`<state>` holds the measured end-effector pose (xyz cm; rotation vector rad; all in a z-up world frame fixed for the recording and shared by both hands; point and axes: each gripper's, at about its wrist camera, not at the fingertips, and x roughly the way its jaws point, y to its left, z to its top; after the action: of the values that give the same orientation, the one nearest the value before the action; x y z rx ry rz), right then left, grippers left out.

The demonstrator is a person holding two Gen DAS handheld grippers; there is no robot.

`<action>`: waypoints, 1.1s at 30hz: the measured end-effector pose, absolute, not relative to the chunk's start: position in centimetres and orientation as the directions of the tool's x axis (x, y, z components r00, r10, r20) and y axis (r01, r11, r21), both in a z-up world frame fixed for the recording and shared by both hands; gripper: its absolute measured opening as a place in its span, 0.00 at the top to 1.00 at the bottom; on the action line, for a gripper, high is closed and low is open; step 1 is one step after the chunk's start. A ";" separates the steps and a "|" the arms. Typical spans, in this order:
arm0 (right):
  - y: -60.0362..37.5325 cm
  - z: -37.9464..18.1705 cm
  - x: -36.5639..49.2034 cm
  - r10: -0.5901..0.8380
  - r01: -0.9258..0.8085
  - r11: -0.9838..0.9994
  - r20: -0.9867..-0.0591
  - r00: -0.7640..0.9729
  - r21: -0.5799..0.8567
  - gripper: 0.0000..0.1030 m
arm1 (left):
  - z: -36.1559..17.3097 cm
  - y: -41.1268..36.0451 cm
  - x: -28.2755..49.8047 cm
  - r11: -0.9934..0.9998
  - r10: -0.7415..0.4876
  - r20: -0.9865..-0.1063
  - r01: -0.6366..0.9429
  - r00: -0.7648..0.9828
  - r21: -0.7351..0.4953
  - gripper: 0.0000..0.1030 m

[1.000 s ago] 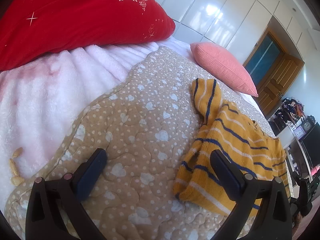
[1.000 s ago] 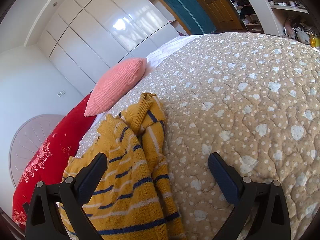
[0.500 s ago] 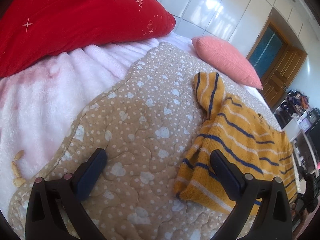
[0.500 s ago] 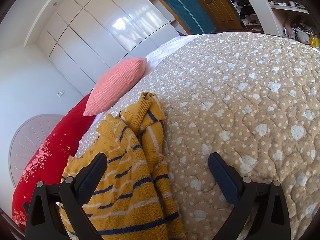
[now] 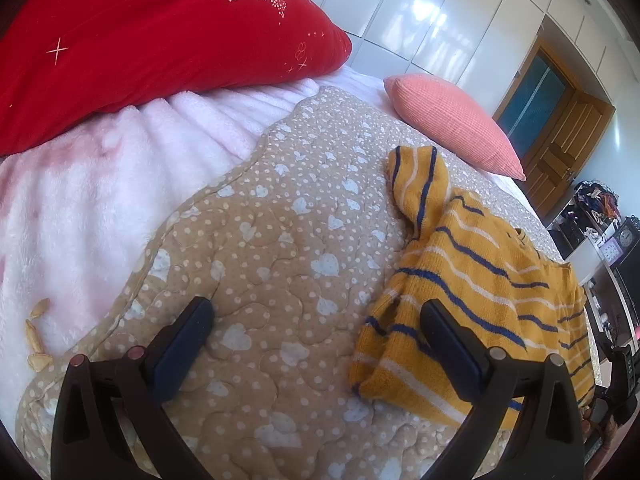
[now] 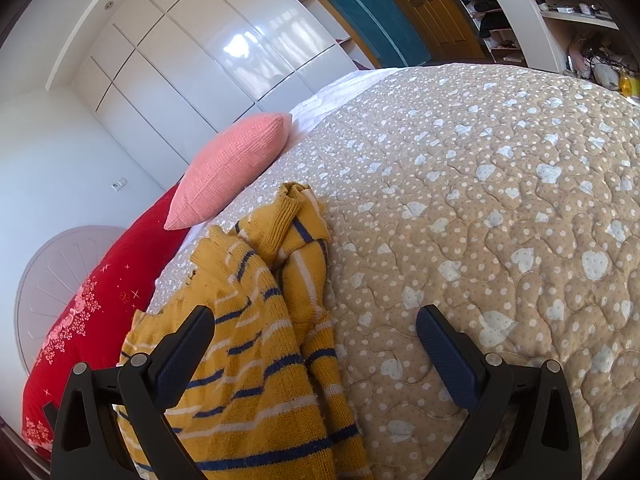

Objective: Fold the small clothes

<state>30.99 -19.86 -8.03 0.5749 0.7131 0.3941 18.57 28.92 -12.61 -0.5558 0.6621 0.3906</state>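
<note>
While both grippers hang low over the quilt (image 5: 256, 240), nothing is held yet. Left gripper (image 5: 316, 316): jaws spread wide, empty, with bare quilt between them; its right finger (image 5: 452, 356) overlaps the sweater's near-left corner in the picture, contact not clear. Right gripper (image 6: 312, 324): jaws likewise spread, empty, straddling the sweater's right edge.

Sweater (image 5: 480, 280): small, mustard knit with navy and white stripes, lying rumpled on the quilt, right of centre in the left view, low and left in the right view (image 6: 256, 340). One sleeve (image 5: 420, 184) runs toward the far side, bunched and twisted, its cuff end near the pink cushion (image 5: 452, 124). Body not flat; folds and ridges across it. Hem toward the near side.

Surroundings: red pillow (image 5: 140, 40) far left, pale fleece blanket (image 5: 80, 200) beside the quilt, white wardrobe doors behind.

Step, by my reading: the very start, approach before the first grasp. No fold made; garment not yet spread.

Next move likely calls for each gripper to drop onto a near corner or edge of the knit, close on a single layer if possible, then pull apart to flatten the body. Sleeve needs straightening before any fold. Thick loose knit; expect it to bunch and drag on the quilt.
</note>
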 end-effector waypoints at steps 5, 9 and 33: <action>-19.9 -7.9 30.9 0.523 -0.145 0.774 -0.493 0.696 0.617 0.01 | -12.5 29.0 18.3 0.783 0.163 -0.661 -0.503 0.732 -0.365 0.00; -19.9 -7.9 30.9 0.522 -0.144 0.775 -0.494 0.696 0.616 0.01 | -12.5 29.0 18.0 0.783 0.163 -0.661 -0.504 0.732 -0.364 0.00; -20.1 -7.8 30.8 0.523 -0.144 0.773 -0.491 0.697 0.618 0.01 | -12.5 29.1 17.6 0.783 0.161 -0.659 -0.501 0.735 -0.368 0.00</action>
<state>30.77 -20.06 -7.79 0.5807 0.7091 0.3960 17.62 29.11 -12.50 -0.5644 0.6506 0.3858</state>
